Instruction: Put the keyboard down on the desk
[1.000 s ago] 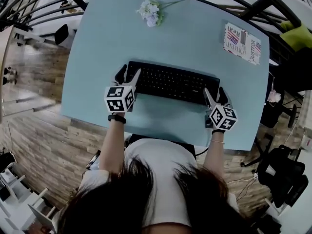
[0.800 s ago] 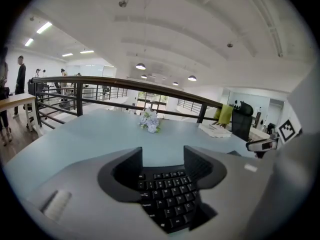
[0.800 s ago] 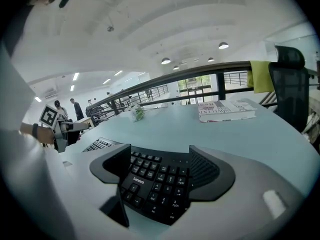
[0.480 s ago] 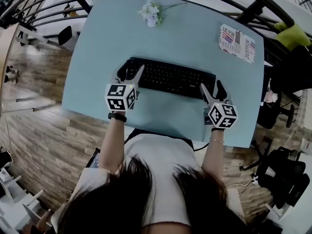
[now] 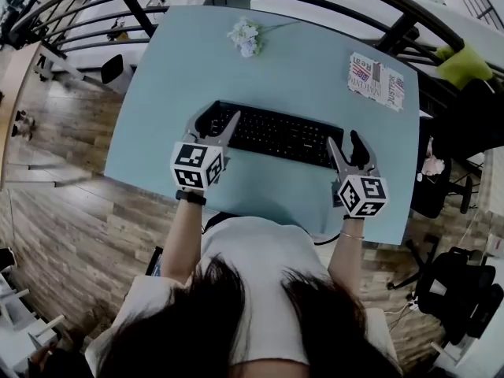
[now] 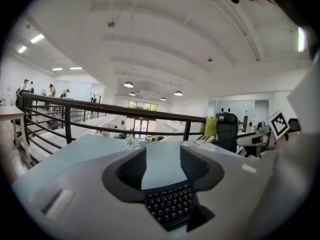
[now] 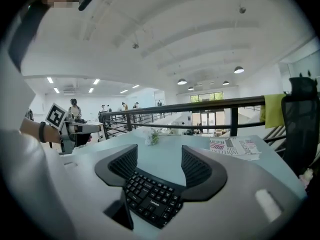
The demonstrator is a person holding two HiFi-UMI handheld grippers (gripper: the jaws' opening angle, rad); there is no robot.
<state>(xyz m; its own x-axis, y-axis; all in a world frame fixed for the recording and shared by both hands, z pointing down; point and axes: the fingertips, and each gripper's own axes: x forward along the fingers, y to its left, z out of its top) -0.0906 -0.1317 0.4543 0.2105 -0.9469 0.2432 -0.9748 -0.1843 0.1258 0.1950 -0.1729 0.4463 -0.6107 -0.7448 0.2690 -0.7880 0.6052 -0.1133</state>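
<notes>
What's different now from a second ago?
Both grippers' jaws are closing a little: the left gripper and the right gripper, each with a keyboard end between them, not pressing it. The keyboard, flowers and printed paper stayed put on the desk.

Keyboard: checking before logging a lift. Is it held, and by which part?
Not held. The keyboard lies on the desk; the left gripper and right gripper are closing their jaws around its two short ends, pads not pressing.
</notes>
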